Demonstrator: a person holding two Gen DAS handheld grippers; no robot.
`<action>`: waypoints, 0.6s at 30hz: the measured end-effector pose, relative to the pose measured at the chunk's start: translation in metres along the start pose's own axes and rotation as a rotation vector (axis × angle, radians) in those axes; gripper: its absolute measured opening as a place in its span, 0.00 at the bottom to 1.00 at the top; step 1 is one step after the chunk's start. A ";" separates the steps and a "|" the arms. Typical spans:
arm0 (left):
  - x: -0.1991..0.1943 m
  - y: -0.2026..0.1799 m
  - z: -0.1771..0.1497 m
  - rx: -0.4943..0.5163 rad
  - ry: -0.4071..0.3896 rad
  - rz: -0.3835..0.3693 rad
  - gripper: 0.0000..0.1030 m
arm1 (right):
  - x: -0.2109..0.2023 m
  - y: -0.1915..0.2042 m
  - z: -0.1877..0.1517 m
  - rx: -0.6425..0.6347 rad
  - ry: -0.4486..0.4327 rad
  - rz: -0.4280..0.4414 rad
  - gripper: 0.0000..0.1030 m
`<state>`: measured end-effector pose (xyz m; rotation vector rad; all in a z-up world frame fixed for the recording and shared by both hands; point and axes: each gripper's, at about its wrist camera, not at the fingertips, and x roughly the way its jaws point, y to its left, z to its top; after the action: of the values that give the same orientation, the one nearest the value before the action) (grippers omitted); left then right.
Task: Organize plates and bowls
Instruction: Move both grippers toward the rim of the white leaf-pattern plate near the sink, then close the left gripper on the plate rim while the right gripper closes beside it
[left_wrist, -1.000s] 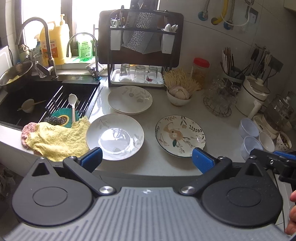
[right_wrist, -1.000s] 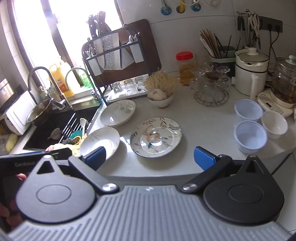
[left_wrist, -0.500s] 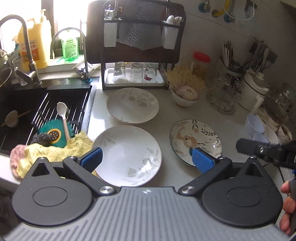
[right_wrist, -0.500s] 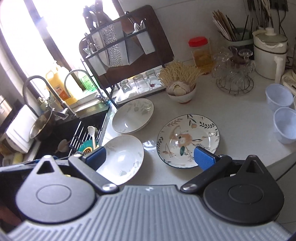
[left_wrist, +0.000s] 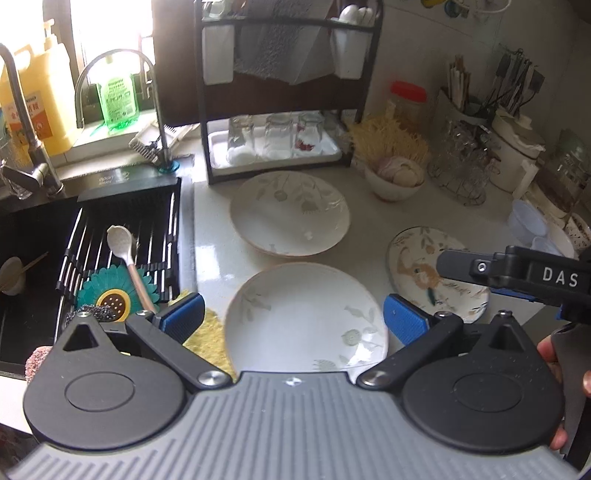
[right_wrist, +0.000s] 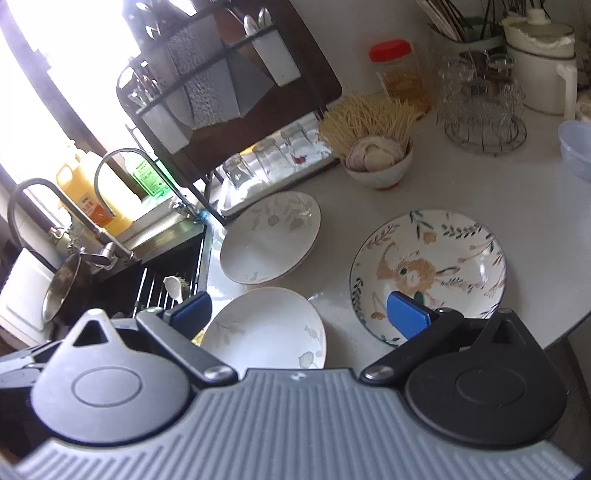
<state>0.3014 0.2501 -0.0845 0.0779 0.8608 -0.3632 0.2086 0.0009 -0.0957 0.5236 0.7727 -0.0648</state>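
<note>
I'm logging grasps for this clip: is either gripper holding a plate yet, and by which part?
Nothing is held. The left gripper is open over the near white plate; the right gripper is open too, clear of the rabbit plate.

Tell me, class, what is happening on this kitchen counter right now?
A person holds a two-finger gripper in each hand over a white counter beside a sink. Both the left gripper and the right gripper are open and hold nothing. The left one hovers over the near white plate. A second white plate and a rabbit-patterned plate lie apart on the counter. Nothing is stacked yet.
</note>
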 end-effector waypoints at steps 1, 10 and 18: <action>0.005 0.008 0.000 -0.003 0.008 -0.001 1.00 | 0.007 0.001 -0.003 0.013 0.017 -0.003 1.00; 0.065 0.068 -0.007 -0.102 0.081 -0.086 1.00 | 0.056 0.005 -0.020 0.086 0.139 -0.059 0.87; 0.117 0.082 -0.014 -0.114 0.148 -0.177 0.98 | 0.092 -0.002 -0.034 0.120 0.253 -0.138 0.42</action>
<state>0.3895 0.2966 -0.1882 -0.0783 1.0367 -0.4771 0.2520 0.0274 -0.1799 0.5992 1.0564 -0.1759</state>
